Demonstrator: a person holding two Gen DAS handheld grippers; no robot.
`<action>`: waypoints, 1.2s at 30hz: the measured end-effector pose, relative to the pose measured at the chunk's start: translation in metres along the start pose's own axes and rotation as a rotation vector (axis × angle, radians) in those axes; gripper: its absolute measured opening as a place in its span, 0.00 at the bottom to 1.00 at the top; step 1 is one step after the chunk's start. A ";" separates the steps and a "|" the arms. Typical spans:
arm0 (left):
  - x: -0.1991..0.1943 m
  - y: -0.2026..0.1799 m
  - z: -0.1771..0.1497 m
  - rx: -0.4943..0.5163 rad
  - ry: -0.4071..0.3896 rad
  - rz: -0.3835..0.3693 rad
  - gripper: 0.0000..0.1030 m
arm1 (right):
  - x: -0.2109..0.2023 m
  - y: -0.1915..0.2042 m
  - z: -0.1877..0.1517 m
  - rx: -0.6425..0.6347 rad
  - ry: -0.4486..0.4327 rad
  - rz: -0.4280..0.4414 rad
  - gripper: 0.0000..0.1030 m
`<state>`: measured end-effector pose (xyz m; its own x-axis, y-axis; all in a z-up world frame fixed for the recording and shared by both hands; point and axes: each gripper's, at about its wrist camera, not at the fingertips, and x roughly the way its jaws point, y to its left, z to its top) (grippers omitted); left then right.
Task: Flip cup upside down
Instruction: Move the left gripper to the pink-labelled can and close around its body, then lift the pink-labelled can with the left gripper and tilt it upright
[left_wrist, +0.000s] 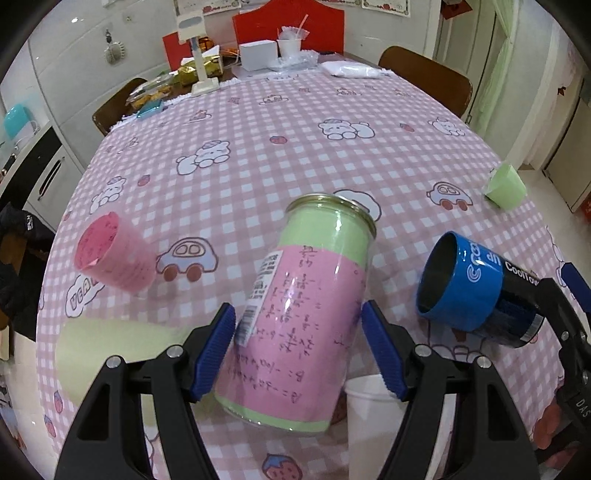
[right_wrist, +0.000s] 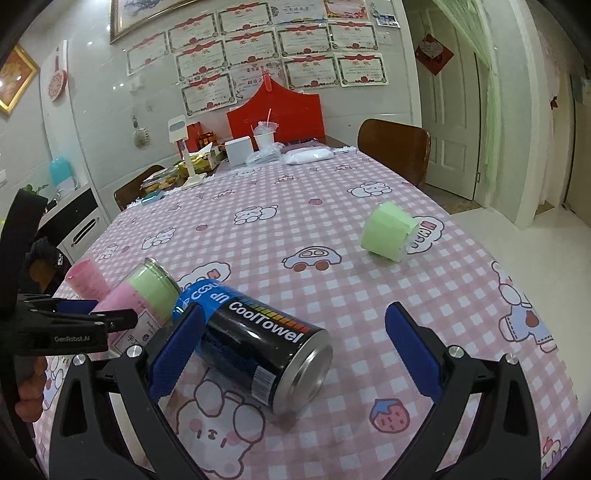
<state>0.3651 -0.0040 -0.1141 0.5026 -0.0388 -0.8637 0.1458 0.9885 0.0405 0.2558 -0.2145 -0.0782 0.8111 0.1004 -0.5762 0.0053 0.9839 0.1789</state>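
Note:
A pink-and-green can-shaped cup (left_wrist: 295, 314) is tilted between the blue fingers of my left gripper (left_wrist: 298, 347), rim pointing away; the jaws are closed on its sides. It also shows in the right wrist view (right_wrist: 147, 291). A blue-and-black CoolTowel can cup (right_wrist: 258, 339) lies on its side on the checked tablecloth (right_wrist: 332, 229), open end toward the left gripper; it also shows in the left wrist view (left_wrist: 469, 284). My right gripper (right_wrist: 295, 354) is open, its left finger at the can's side, right finger well apart.
A pink cup (left_wrist: 114, 254) lies on its side at the left. A green cup (right_wrist: 386, 232) lies at the right. A white cup (left_wrist: 373, 417) stands below the left gripper. Boxes, a lamp and chairs crowd the table's far end.

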 end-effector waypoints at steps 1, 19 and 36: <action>0.001 -0.001 0.002 0.004 0.004 -0.003 0.68 | 0.001 -0.001 0.000 0.004 0.001 0.000 0.91; 0.031 -0.006 0.012 -0.031 0.110 -0.099 0.70 | 0.006 -0.010 0.001 0.030 0.013 -0.018 0.92; -0.010 0.000 0.009 -0.051 -0.021 -0.078 0.68 | -0.008 -0.003 0.002 0.017 -0.023 -0.008 0.91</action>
<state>0.3675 -0.0050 -0.1008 0.5094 -0.1182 -0.8524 0.1414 0.9886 -0.0526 0.2507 -0.2187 -0.0726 0.8244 0.0893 -0.5588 0.0215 0.9818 0.1886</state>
